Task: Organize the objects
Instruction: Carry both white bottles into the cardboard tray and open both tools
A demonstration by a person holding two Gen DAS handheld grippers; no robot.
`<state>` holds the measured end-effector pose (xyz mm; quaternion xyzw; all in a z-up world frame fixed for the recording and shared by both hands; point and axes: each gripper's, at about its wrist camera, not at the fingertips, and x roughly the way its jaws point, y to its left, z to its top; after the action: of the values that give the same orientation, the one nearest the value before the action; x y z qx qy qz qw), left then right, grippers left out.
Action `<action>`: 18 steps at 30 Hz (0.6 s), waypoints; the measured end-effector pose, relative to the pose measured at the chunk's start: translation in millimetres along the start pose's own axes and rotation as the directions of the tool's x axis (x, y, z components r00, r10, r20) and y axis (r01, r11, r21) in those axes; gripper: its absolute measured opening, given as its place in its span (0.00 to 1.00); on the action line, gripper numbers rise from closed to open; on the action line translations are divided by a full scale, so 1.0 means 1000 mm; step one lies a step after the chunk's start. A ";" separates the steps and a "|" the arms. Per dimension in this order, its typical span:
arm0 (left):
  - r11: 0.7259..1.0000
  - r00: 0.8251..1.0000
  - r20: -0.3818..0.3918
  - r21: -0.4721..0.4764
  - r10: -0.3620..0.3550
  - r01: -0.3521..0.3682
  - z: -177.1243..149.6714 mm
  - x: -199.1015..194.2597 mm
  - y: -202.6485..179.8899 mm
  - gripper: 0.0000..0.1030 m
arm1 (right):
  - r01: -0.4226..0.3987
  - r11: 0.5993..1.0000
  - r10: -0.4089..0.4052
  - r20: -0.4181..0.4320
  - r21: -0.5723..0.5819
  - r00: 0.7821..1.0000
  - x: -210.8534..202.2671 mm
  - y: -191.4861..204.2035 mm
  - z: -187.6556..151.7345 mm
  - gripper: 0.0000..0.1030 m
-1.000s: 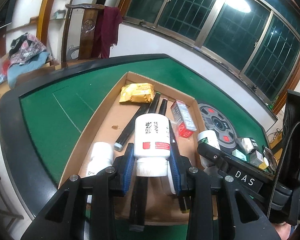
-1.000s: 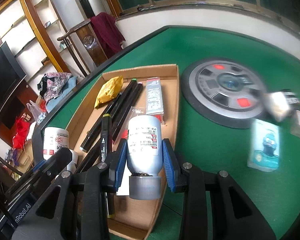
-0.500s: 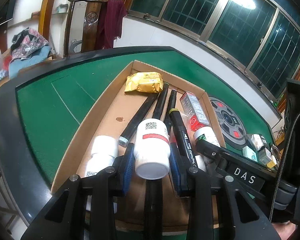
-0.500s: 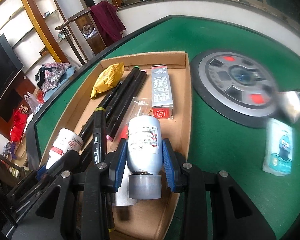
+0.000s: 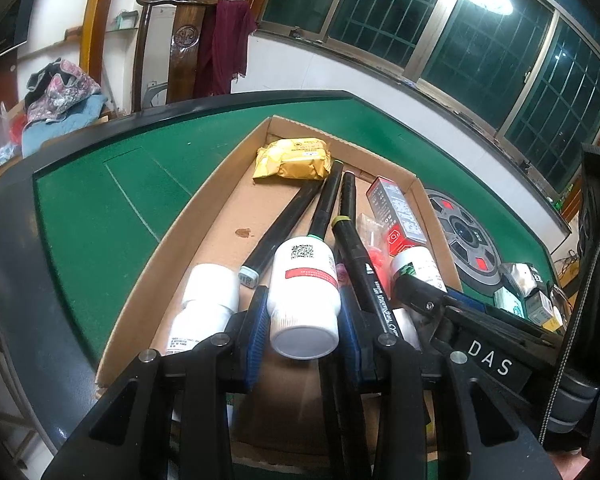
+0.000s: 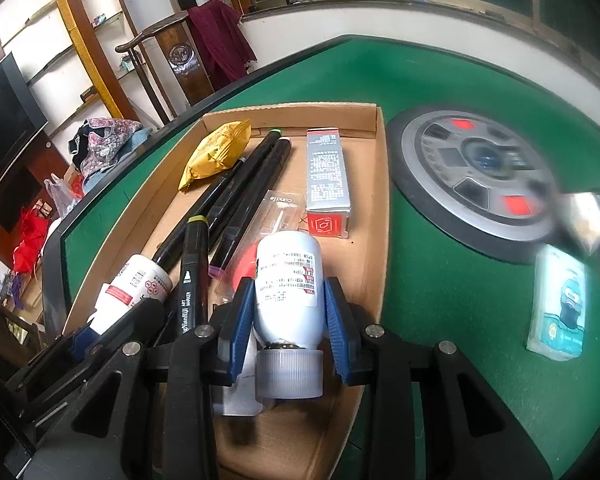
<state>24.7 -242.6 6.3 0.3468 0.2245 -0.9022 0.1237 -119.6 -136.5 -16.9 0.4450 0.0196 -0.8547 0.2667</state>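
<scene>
A shallow cardboard tray [image 5: 204, 216] [image 6: 380, 184] lies on the green felt table. My left gripper [image 5: 304, 312] is shut on a white pill bottle with a red label band [image 5: 304, 280], held over the tray's near end with its cap toward the camera. My right gripper [image 6: 290, 300] is shut on a white bottle with a grey cap [image 6: 290, 276], also over the tray's near end. The left gripper's bottle [image 6: 130, 288] shows at the left of the right wrist view. Black markers [image 5: 324, 208] [image 6: 236, 196], a yellow packet [image 5: 292, 158] [image 6: 216, 154] and a red-and-grey box [image 5: 398, 216] [image 6: 326, 184] lie in the tray.
Another white bottle [image 5: 208, 304] lies at the tray's near left corner. A round grey disc with red squares [image 6: 476, 176] [image 5: 460, 240] is set into the felt right of the tray. A pale blue packet [image 6: 558, 304] and small boxes [image 5: 528, 296] lie further right. A wooden chair [image 5: 188, 44] stands behind the table.
Both grippers have tipped and shifted slightly over the tray with their bottles. The left bottle now shows its cap end to the camera. Both grips are unchanged.
</scene>
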 end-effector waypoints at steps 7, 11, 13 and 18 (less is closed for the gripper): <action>1.000 1.000 0.012 -0.015 0.009 -0.009 0.002 -0.007 0.001 0.29 | -0.007 1.000 0.007 0.003 -0.007 1.000 0.000 0.001 0.000 0.31; 1.000 1.000 0.018 -0.003 0.015 -0.015 0.003 -0.013 -0.004 0.31 | -0.012 1.000 0.012 0.000 -0.014 1.000 0.000 0.002 -0.002 0.31; 1.000 1.000 0.019 -0.004 0.016 -0.016 0.003 -0.016 -0.004 0.32 | -0.016 1.000 0.015 -0.003 -0.019 1.000 0.000 0.002 -0.002 0.31; 1.000 0.999 0.034 -0.017 0.023 -0.022 0.005 -0.023 -0.002 0.35 | -0.025 0.999 0.025 0.001 -0.037 1.000 -0.006 0.006 -0.002 0.34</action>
<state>37.7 -241.6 26.2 0.3330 0.2259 -0.9046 0.1406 -112.3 -138.8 -12.7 0.4394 0.0298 -0.8511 0.2857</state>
